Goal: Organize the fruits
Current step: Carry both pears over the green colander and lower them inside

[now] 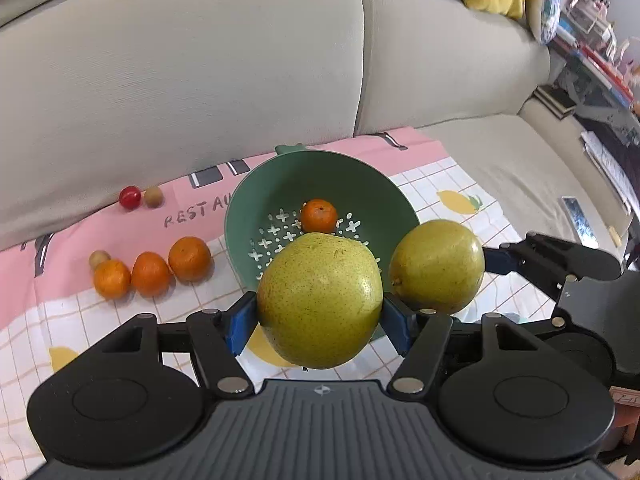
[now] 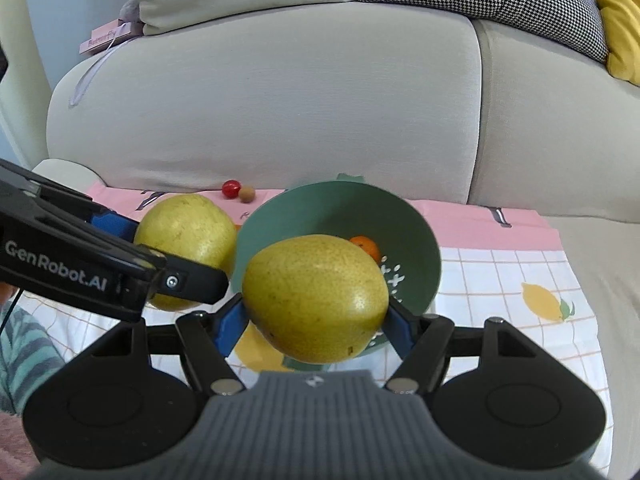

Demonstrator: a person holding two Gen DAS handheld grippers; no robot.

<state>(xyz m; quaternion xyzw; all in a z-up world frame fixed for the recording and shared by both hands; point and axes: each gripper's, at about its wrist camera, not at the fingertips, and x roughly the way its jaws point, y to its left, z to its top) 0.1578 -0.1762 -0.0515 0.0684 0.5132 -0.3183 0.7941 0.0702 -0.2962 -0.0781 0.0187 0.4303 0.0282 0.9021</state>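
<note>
pears (image 1: 320, 300) yellow-green, speckled | colander (image 1: 360, 184) green | cloth (image 1: 460, 184) pink, white grid, lemons

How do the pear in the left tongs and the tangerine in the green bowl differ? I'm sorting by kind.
The pear is yellow-green and speckled; the tangerine is plain orange. The pear looks far bigger, though it is nearer the camera. The pear is held off the cloth between the left tongs; the tangerine rests loose in the green bowl. Both are roundish, whole fruit.
</note>
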